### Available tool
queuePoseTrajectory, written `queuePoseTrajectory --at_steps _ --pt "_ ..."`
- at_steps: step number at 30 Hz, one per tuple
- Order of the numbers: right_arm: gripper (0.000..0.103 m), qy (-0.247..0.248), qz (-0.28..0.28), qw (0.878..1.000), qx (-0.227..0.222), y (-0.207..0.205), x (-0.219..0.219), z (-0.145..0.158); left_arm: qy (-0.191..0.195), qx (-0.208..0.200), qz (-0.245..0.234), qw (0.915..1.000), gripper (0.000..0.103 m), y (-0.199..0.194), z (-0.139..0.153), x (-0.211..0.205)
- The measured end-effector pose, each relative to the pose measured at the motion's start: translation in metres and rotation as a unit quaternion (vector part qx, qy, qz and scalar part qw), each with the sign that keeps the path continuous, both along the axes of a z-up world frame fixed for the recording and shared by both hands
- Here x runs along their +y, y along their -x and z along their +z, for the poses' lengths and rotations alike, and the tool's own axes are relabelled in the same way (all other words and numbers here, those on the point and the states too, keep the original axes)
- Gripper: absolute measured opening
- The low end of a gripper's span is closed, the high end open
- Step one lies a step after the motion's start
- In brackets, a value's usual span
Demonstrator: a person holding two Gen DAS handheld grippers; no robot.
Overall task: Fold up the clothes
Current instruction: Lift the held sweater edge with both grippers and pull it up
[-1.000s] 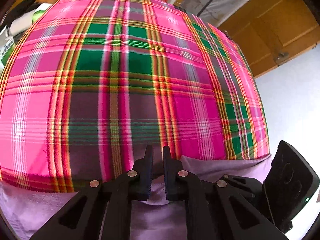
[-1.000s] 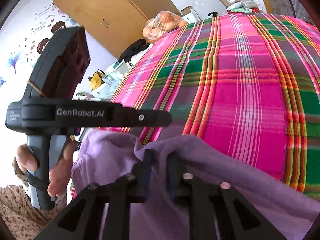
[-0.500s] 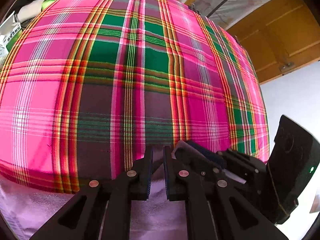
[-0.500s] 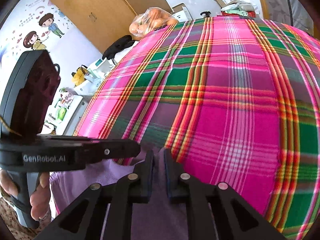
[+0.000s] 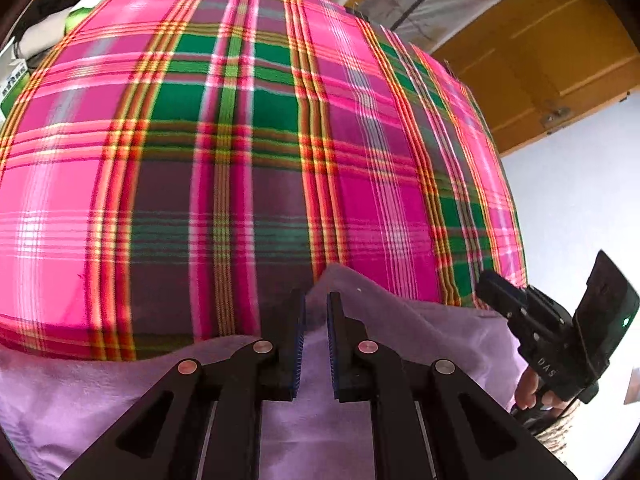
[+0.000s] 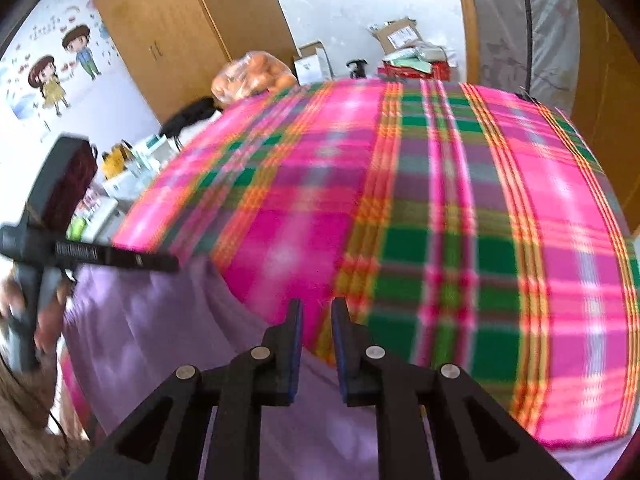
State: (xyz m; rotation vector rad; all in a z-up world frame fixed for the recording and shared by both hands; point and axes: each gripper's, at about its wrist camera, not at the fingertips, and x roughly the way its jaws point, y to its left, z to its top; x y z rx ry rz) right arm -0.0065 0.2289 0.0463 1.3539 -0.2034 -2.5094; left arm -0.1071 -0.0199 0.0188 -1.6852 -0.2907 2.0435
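Observation:
A purple garment [image 5: 400,332] lies along the near edge of a bed covered by a pink and green plaid blanket [image 5: 280,140]. My left gripper [image 5: 316,336] is shut on a raised peak of this cloth. In the same view my right gripper [image 5: 486,284] hovers at the garment's right end, held by a hand [image 5: 532,394]. In the right wrist view, the right gripper [image 6: 316,340] is shut on the purple garment [image 6: 152,320] at its edge, over the blanket [image 6: 440,200]. The left gripper [image 6: 170,262] reaches in from the left above the cloth. This view is blurred.
A wooden wardrobe [image 6: 180,40] stands beyond the bed at the back left, with a bag of oranges [image 6: 252,76] and boxes [image 6: 404,40] near the bed's far end. A wooden door [image 5: 560,52] is to the right. Clutter [image 5: 40,32] sits off the bed's left side.
The two grippers have drawn apart, the right one swinging away to the right. The purple garment now stretches wider between them, with a peak lifted at the left gripper.

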Motion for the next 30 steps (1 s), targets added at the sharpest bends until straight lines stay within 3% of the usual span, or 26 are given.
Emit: queuePoseTrajectory --at_steps 4,10,11,12,15,30 --pt "0.035 0.008 0.005 1.0 -0.012 -0.007 0.004 -0.012 0.002 -0.003 0.001 1.0 0.011 0.0 -0.004 0.003" --pt "0.036 0.0 0.033 0.999 -0.019 -0.005 -0.009 -0.025 0.003 -0.006 0.003 1.0 0.016 0.0 -0.008 0.006" --pt "0.032 -0.005 0.034 0.999 -0.016 -0.005 -0.01 -0.024 0.004 -0.007 0.003 1.0 0.016 0.0 -0.009 0.006" --pt "0.017 -0.009 0.035 0.999 -0.011 -0.006 -0.011 -0.024 0.004 -0.007 0.004 1.0 0.016 0.0 -0.01 0.007" --pt "0.001 -0.03 0.027 0.999 0.007 -0.009 -0.013 -0.021 0.007 -0.006 0.002 1.0 0.016 0.001 -0.011 0.01" --pt "0.003 -0.053 -0.047 0.997 0.013 -0.004 0.001 -0.027 0.002 -0.001 0.01 1.0 0.023 0.0 -0.011 0.007"
